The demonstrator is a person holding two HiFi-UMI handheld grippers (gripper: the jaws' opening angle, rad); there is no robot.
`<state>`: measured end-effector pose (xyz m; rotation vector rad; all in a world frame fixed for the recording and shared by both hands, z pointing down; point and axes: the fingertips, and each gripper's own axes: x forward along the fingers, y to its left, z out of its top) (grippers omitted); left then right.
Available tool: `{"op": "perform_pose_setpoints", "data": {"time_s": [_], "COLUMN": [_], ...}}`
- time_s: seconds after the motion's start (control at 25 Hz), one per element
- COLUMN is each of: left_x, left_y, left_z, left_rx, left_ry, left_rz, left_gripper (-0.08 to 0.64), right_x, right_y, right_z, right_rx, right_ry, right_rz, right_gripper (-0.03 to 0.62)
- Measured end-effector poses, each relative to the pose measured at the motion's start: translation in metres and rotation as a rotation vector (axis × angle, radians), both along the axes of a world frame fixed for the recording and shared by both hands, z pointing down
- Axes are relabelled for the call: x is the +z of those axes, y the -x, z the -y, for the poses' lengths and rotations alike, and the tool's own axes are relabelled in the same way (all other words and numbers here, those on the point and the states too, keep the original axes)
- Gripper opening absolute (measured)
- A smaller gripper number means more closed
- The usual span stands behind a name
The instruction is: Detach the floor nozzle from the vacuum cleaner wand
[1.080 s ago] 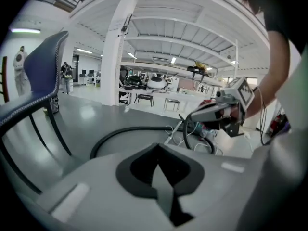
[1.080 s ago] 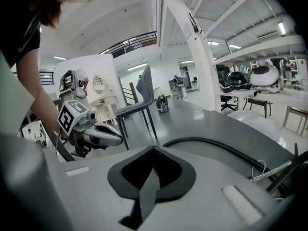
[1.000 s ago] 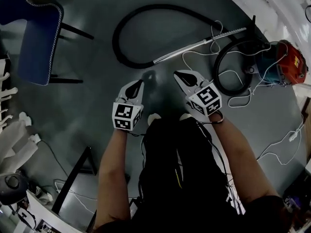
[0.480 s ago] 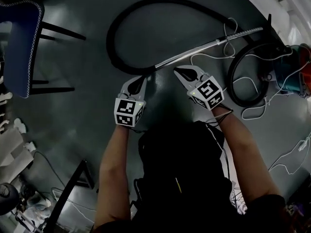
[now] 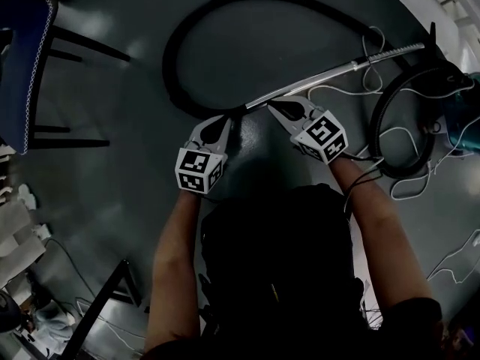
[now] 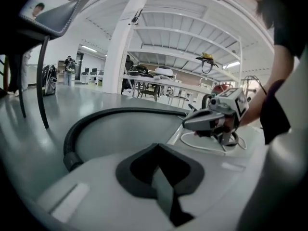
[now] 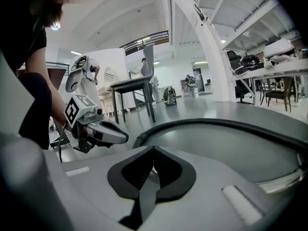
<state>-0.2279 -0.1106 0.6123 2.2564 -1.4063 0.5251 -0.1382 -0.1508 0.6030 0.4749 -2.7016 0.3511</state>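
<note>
The chrome vacuum wand (image 5: 330, 75) lies slantwise on the grey floor (image 5: 112, 163). Its near end meets the black hose (image 5: 168, 58), just ahead of both gripper tips. The left gripper (image 5: 224, 120) and right gripper (image 5: 273, 107) are each clenched and empty, hovering side by side near that joint. The wand's far end reaches towards the teal canister (image 5: 465, 118). I cannot make out the floor nozzle.
</note>
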Motion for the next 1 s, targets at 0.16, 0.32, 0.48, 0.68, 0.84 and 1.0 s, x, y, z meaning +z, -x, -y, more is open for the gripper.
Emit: {"op": "perform_pose_setpoints", "data": {"time_s": [0.16,0.32,0.48,0.68,0.84,1.0], "left_x": [0.018,0.037,0.047,0.058,0.057,0.059], "left_y": [-0.004,-0.007,-0.004,0.007,0.011,0.004], "left_z": [-0.008,-0.008,-0.01,-0.014,-0.013,-0.009], "left_rx": [0.019,0.036,-0.041,-0.12,-0.165,-0.11], "left_ry": [0.003,0.003,0.012,0.02,-0.022,-0.037], "left_rz": [-0.007,0.002,-0.053,-0.033,0.002,0.06], "left_gripper": [0.009,0.009,0.009,0.065,0.107,0.114], "right_x": [0.02,0.042,0.054,0.06,0.067,0.08], "right_y": [0.004,0.007,0.008,0.003,-0.003,-0.006], "right_z": [-0.007,-0.012,-0.015,-0.016,-0.014,-0.01], "right_rx": [-0.027,-0.048,-0.034,0.017,0.107,0.206], "right_ry": [-0.009,-0.004,0.019,0.075,0.177,0.3], "right_rz": [0.006,-0.032,-0.028,-0.027,0.035,0.044], "right_gripper": [0.026,0.039,0.063,0.141,0.174,0.213]}}
